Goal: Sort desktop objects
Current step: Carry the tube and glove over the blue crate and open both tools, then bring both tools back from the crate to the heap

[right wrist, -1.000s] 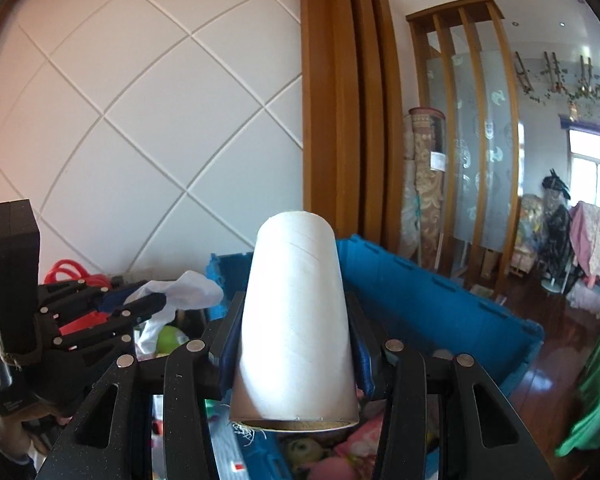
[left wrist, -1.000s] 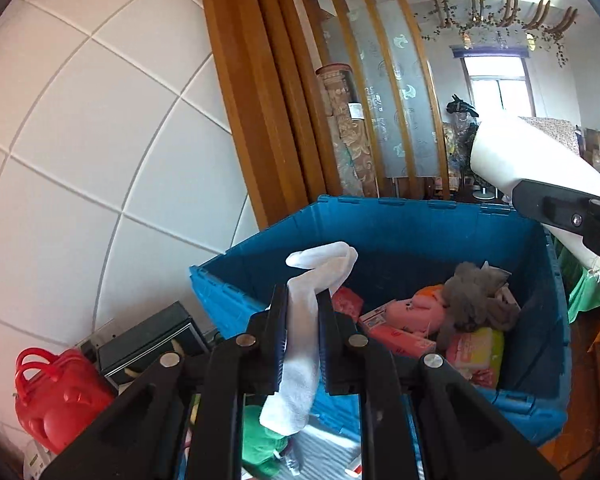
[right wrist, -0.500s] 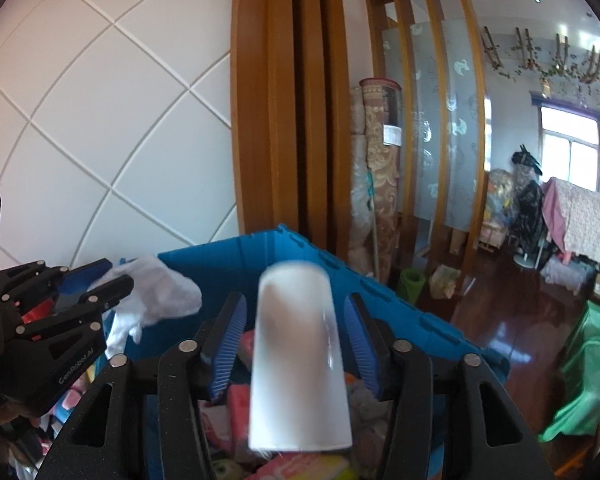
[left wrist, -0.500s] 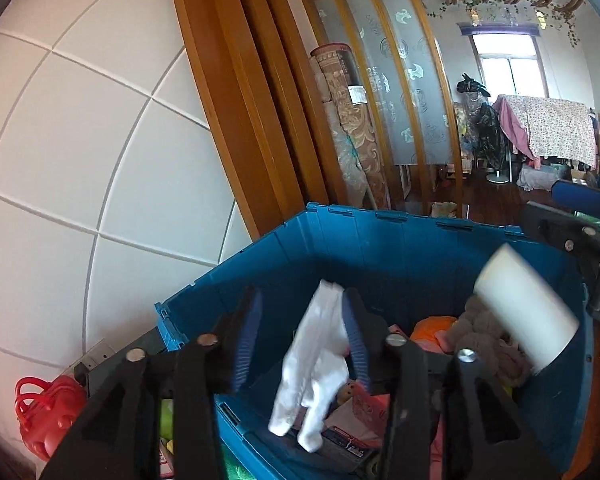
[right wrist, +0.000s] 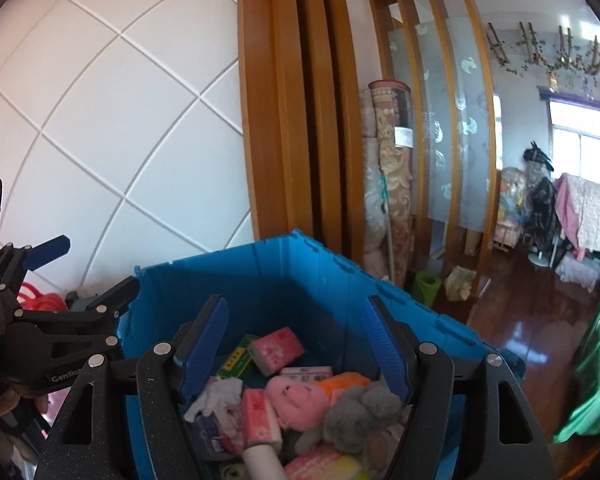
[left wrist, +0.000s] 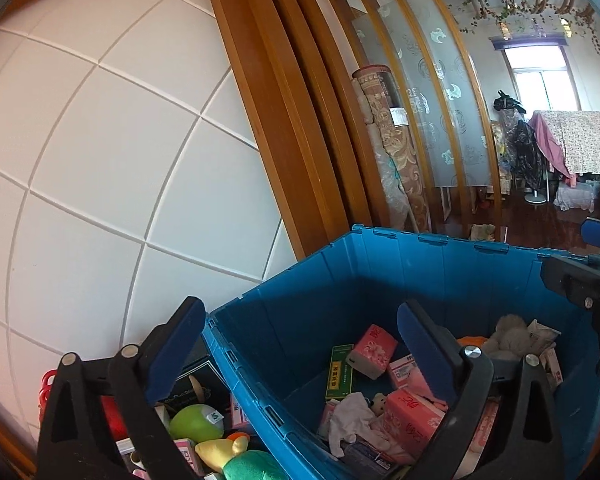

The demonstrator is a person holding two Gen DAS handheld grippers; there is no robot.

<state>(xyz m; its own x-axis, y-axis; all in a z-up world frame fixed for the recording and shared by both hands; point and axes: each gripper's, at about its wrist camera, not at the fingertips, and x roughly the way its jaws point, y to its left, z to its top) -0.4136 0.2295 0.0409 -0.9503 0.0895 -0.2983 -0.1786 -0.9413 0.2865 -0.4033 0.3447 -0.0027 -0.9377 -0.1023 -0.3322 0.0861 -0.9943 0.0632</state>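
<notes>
L gripper sits over the near-left rim of the blue crate; jaws wide apart and opening, nothing btwn them. Left of the crate, outside it: green ball, yellow-green plush, red bag. In the crate: white sock, crumpled, soft and light, likely best pinched at a bunched fold. Further right, pink plush and grey plush, squashy; pink tissue packs give a bit. White roll, light but stiff, prob. grab across its width. R gripper above the crate, jaws apart and opening, empty.
</notes>
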